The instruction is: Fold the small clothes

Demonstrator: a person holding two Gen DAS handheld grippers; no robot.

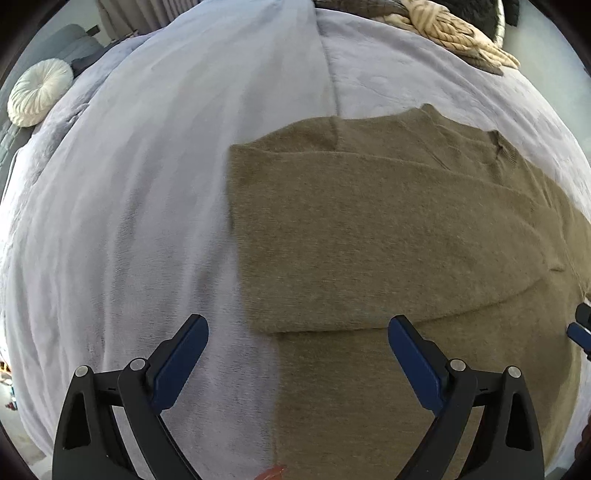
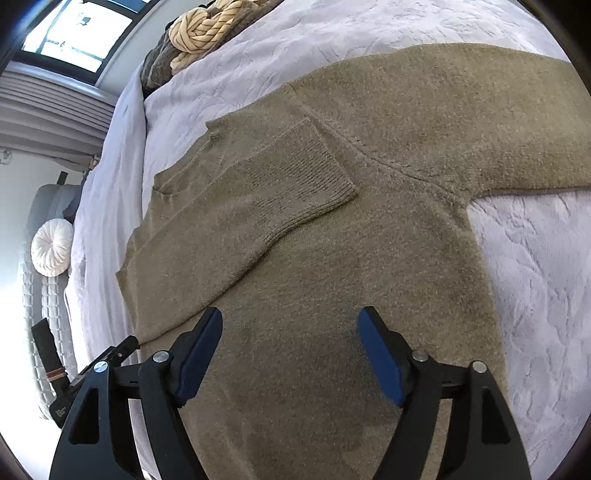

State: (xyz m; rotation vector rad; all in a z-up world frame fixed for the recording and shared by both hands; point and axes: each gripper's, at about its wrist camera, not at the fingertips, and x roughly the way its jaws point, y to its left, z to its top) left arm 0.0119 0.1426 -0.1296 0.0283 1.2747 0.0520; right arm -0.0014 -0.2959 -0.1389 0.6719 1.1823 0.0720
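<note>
An olive-brown knitted sweater (image 1: 388, 229) lies flat on a pale lilac blanket (image 1: 147, 184). One sleeve is folded across its body, and the ribbed cuff (image 2: 306, 173) of that sleeve rests on the chest. The other sleeve (image 2: 480, 110) stretches out to the right. My left gripper (image 1: 297, 334) hangs open above the sweater's left edge, with nothing between its blue pads. My right gripper (image 2: 290, 326) hangs open over the sweater's body (image 2: 332, 295), also with nothing in it. The left gripper (image 2: 110, 354) shows at the right wrist view's lower left, and the right gripper's tip (image 1: 581, 328) at the left wrist view's right edge.
A cream and brown pile of knitted clothes (image 2: 199, 29) lies at the far end of the blanket. A round white cushion (image 1: 38, 92) sits on a grey quilted seat beside the bed. A window (image 2: 74, 33) is at the far left.
</note>
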